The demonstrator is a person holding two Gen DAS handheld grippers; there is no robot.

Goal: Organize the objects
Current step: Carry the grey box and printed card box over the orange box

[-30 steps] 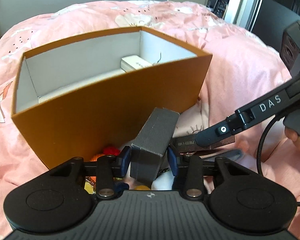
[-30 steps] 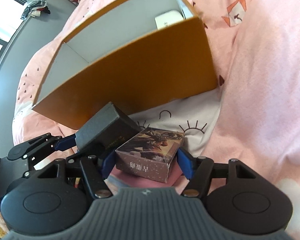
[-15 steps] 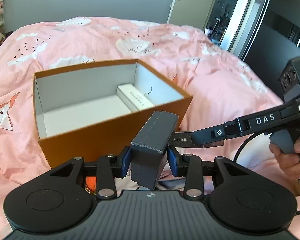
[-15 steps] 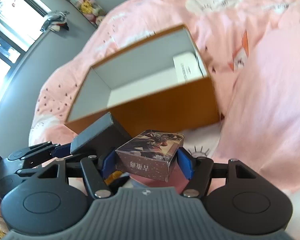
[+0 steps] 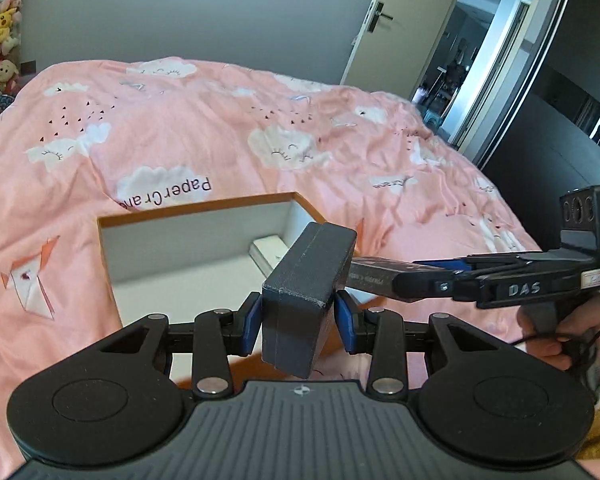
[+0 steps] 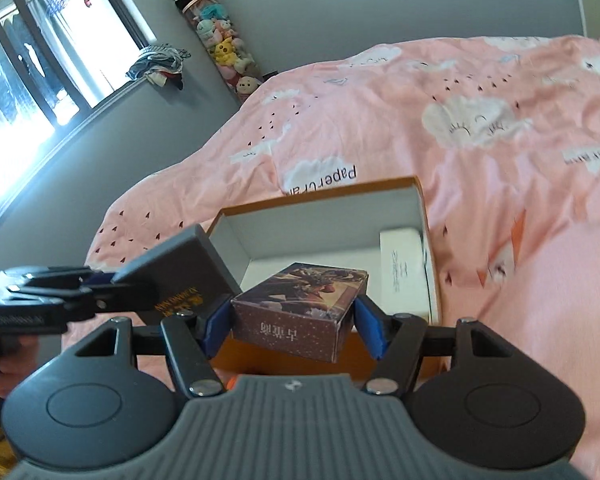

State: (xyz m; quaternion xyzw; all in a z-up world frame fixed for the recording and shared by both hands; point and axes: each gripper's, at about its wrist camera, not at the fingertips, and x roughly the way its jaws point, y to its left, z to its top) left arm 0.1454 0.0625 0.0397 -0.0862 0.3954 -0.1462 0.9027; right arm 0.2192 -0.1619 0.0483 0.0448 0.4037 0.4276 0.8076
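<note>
Two small boxes being carried to an orange storage box (image 5: 204, 204) on a pink bed (image 5: 180, 128).

Left gripper (image 5: 296, 320) is clamping a dark grey box (image 5: 300, 300) between closed fingers, holding it above the storage box's near wall; right gripper (image 6: 292, 326) is likewise gripping a printed card box (image 6: 300, 312) over the near edge, just right of the grey one. A white case (image 6: 400, 268) is already lying inside against the right wall. Judged step: transport before placement. Next, each load needs lowering onto the bare white floor, clear of the case, before the fingers are opening.
</note>
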